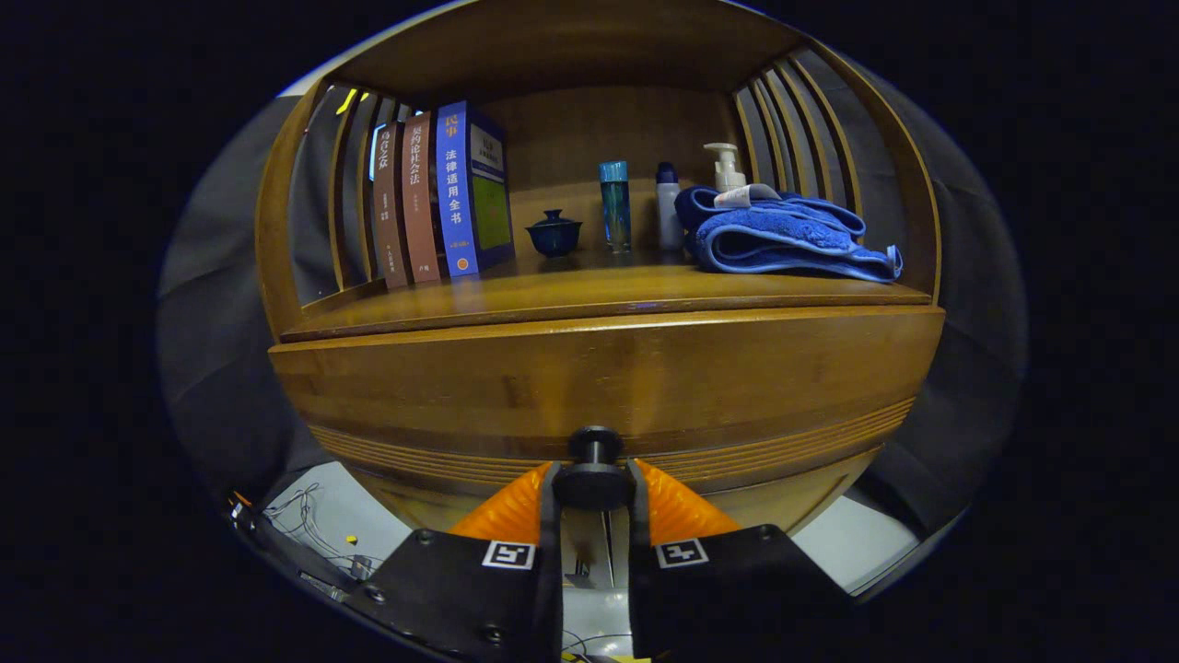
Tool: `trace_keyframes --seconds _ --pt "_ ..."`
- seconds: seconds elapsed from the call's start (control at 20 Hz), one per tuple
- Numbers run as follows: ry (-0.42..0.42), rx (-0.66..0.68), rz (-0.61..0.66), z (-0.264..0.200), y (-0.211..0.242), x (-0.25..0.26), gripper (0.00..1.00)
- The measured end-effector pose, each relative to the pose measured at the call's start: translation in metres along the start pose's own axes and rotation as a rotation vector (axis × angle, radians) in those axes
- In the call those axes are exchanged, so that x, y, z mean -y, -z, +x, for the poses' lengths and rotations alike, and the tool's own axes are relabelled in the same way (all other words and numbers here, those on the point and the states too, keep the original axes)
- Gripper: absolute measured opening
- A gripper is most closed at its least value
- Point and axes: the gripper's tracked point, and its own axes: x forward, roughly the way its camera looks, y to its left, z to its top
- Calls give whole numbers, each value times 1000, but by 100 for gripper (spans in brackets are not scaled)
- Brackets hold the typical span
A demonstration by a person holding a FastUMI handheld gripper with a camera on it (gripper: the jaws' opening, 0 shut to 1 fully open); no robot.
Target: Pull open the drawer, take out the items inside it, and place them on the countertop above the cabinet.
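The gripper (594,486) has its 2 fingers closed on the dark round drawer knob (594,470), which sits between the fingertips against the wooden drawer front (608,378). Above, the countertop (589,295) carries 3 books (440,198) and a folded blue towel (783,241).

countertop (589,296) front: free | back: books (442,198), towel (783,235), bottles (615,204)
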Motion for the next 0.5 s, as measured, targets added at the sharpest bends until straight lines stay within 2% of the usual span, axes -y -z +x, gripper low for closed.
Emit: trace_keyframes --seconds 0.5 --pt "5 -25 44 -73 26 2 32"
